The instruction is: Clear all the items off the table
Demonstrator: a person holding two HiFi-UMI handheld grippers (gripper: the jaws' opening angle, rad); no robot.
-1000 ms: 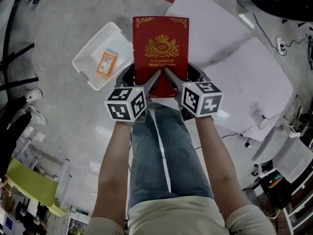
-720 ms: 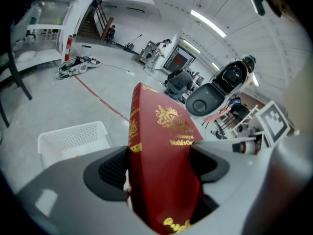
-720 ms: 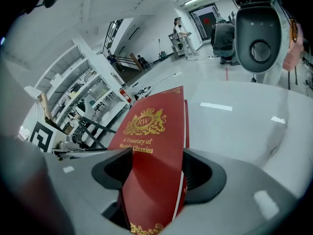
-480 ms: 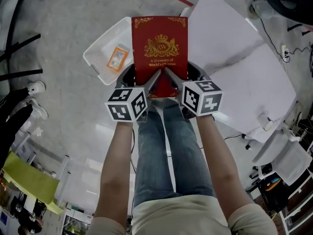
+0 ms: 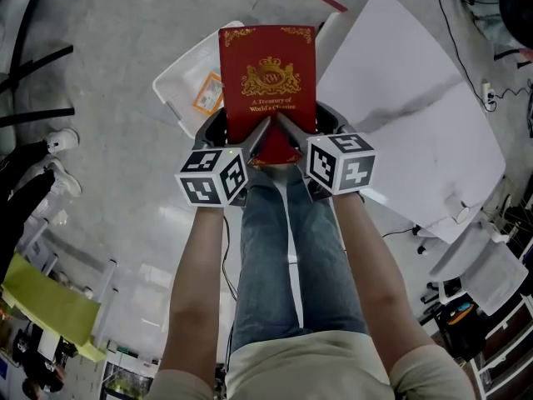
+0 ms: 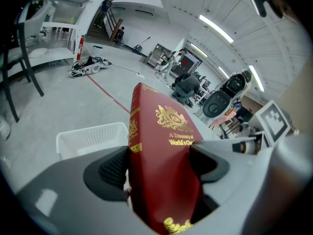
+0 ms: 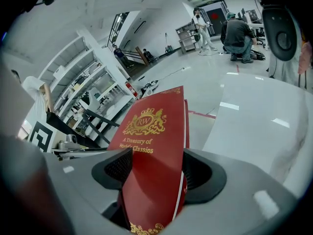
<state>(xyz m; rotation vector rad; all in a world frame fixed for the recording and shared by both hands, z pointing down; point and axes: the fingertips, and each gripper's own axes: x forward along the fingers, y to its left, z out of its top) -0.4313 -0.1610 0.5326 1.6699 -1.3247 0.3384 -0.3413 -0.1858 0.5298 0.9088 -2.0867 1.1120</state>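
Observation:
A red hardcover book (image 5: 268, 77) with a gold crest on its cover is held in the air in front of me, above the floor. My left gripper (image 5: 256, 137) is shut on its near left corner and my right gripper (image 5: 286, 134) is shut on its near right corner. In the left gripper view the red book (image 6: 164, 168) stands edge-on between the black pads (image 6: 113, 170). The right gripper view shows the book (image 7: 151, 151) clamped the same way. A white basket (image 5: 193, 87) lies on the floor under the book's left side, partly hidden by it.
An orange packet (image 5: 209, 93) lies inside the basket. The white table (image 5: 416, 90) spreads to the right of the book. My jeans-clad legs (image 5: 287, 257) are below the grippers. Black chair legs (image 5: 33, 65) stand far left, and a yellow-green object (image 5: 46, 307) lower left.
Both grippers and the book have stayed together while the view shifted: the basket now sits further right, partly under the book, and the table has moved closer.

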